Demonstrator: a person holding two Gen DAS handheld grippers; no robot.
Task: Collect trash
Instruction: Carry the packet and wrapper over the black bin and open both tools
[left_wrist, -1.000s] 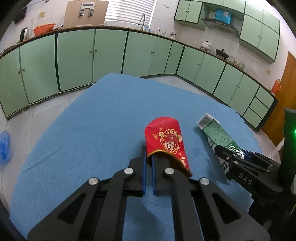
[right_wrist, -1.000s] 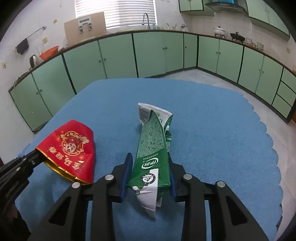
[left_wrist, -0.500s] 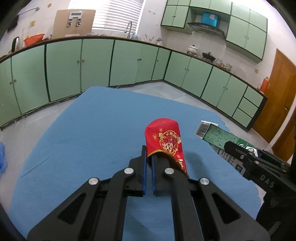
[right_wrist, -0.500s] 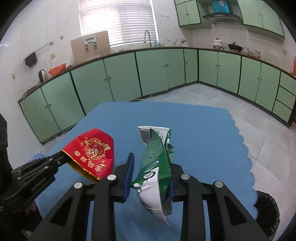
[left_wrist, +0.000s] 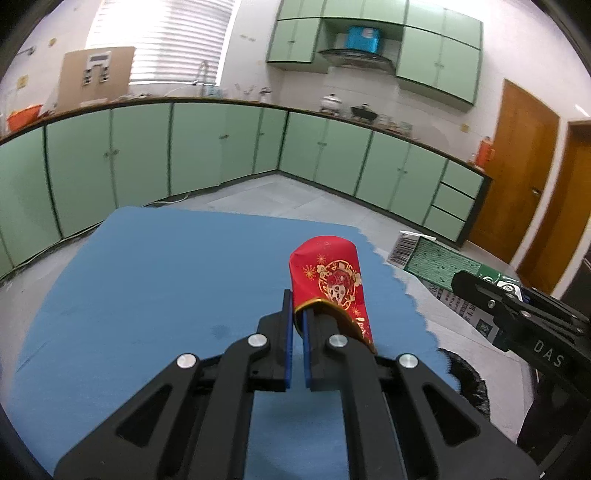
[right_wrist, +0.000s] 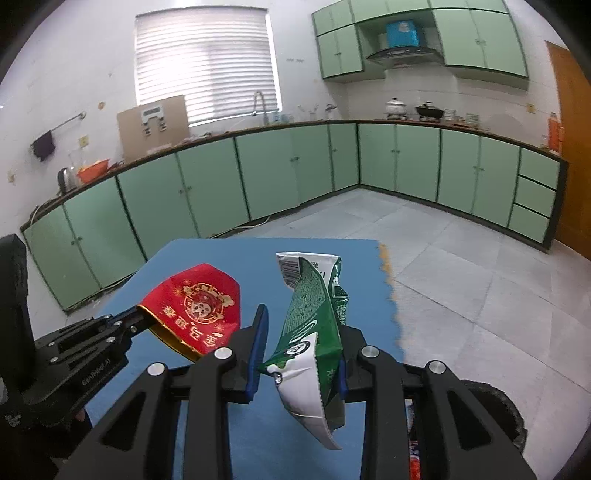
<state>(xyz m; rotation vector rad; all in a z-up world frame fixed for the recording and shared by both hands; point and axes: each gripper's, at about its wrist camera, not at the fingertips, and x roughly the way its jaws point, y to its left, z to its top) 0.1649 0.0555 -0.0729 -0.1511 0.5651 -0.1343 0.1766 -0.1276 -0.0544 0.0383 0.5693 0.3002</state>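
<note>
The red wrapper (left_wrist: 330, 280) is pinched by the left gripper (left_wrist: 297, 328), the green carton (right_wrist: 314, 325) clamped by the right gripper (right_wrist: 301, 354); both long axes point forward, away from the fingers.

Red wrapper (left_wrist: 328, 275) with gold emblem, green-white speckled packet (right_wrist: 314, 325), blue cloth (left_wrist: 166, 280), seemingly black bag (right_wrist: 495, 410).

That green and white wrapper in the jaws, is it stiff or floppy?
Probably floppy: the green wrapper is creased and twisted, and its white end droops below the right gripper. It likely weighs little, since it looks flattened and empty. Its glossy film may be slippery.
</note>
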